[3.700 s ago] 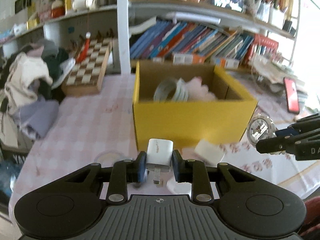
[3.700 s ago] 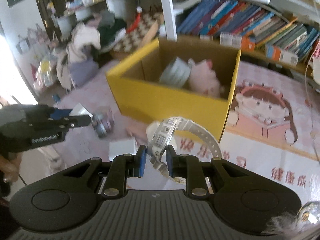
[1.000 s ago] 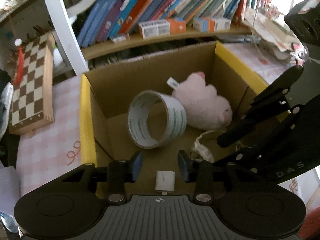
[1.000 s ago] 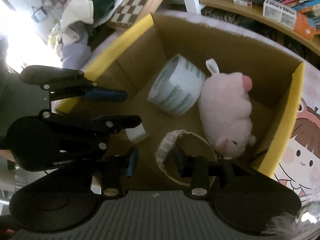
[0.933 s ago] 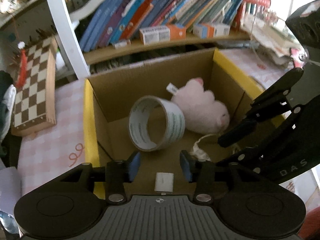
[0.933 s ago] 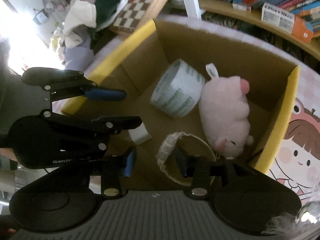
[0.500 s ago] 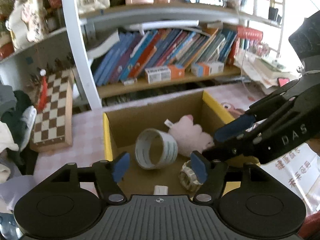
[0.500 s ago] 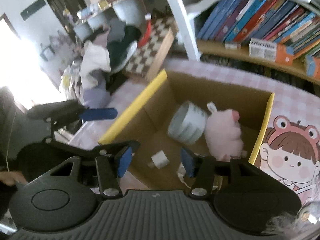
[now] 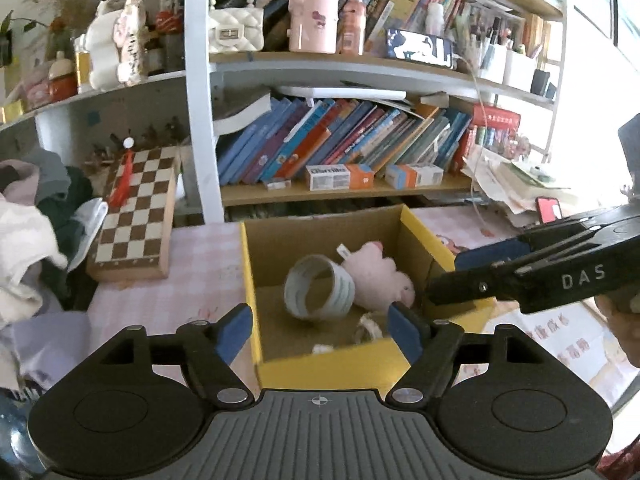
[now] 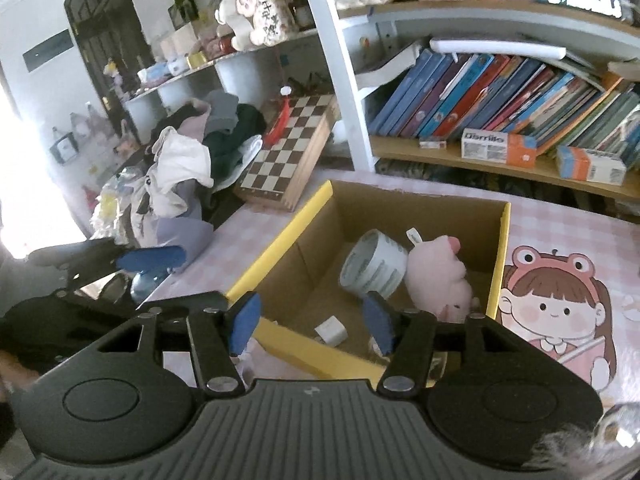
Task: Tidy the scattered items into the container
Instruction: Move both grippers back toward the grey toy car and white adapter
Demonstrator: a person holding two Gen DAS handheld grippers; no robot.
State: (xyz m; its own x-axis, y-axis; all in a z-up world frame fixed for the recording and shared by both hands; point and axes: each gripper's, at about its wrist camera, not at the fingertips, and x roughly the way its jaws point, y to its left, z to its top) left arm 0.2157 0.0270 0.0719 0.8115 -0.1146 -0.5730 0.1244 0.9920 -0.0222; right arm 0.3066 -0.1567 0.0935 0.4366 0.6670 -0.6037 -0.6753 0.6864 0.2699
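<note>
Both grippers were clear of the box, jaws widening on nothing.

Nearest, the left gripper (image 9: pixel 320 326) and right gripper (image 10: pixel 310 320) both aimed down at the box (image 9: pixel 336 368), dead ahead at twelve o'clock, the left one closer to its near wall. Inside lay the charger (image 10: pixel 331 331), the watch (image 9: pixel 368 330), then the tape (image 9: pixel 319 292) and pig (image 9: pixel 378 274) at one o'clock. Seconds earlier each gripper had clamped one: charger left, watch right. Now both were dropped in.
</note>
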